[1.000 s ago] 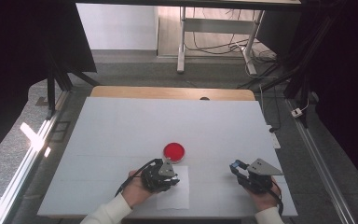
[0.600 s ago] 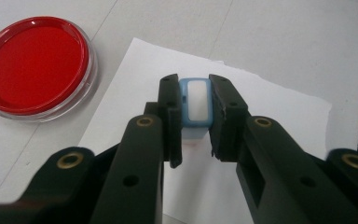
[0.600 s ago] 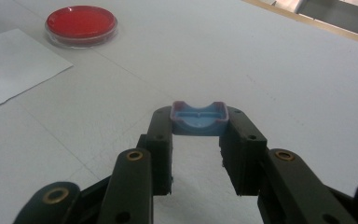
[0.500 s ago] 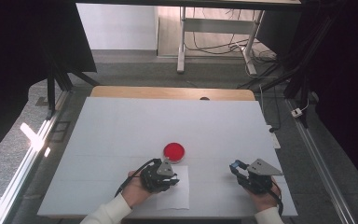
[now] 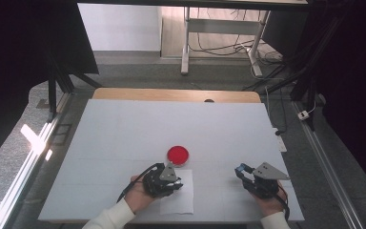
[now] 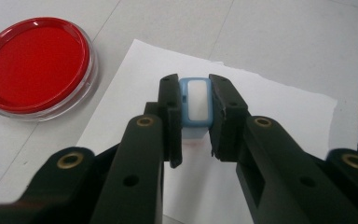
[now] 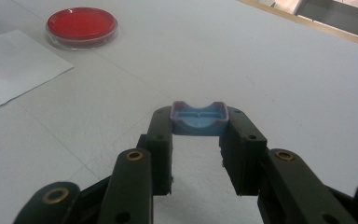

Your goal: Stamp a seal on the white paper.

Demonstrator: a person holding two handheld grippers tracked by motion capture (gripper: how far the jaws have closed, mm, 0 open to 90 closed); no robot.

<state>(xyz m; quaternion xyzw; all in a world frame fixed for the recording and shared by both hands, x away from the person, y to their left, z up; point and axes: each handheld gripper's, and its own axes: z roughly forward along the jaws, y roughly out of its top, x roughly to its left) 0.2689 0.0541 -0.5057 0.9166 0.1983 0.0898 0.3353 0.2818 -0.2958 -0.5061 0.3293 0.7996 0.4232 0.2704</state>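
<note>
White table top [image 5: 124, 138], wooden strip [image 5: 171, 94] along its far edge, upper middle of the high view. Small dark spot [image 5: 209, 100] on that strip. Metal stand legs [image 5: 186, 43] with tangled cables [image 5: 228, 45] on the floor, top centre. White plug [image 5: 304, 114] on a cord, right of the table. Black frame bars [image 5: 59, 76] at upper left. Bright reflection [image 5: 31, 136] on the glossy rail, left edge.

Even, bright table light; dark surroundings; window glare left; near fingers blurred.
</note>
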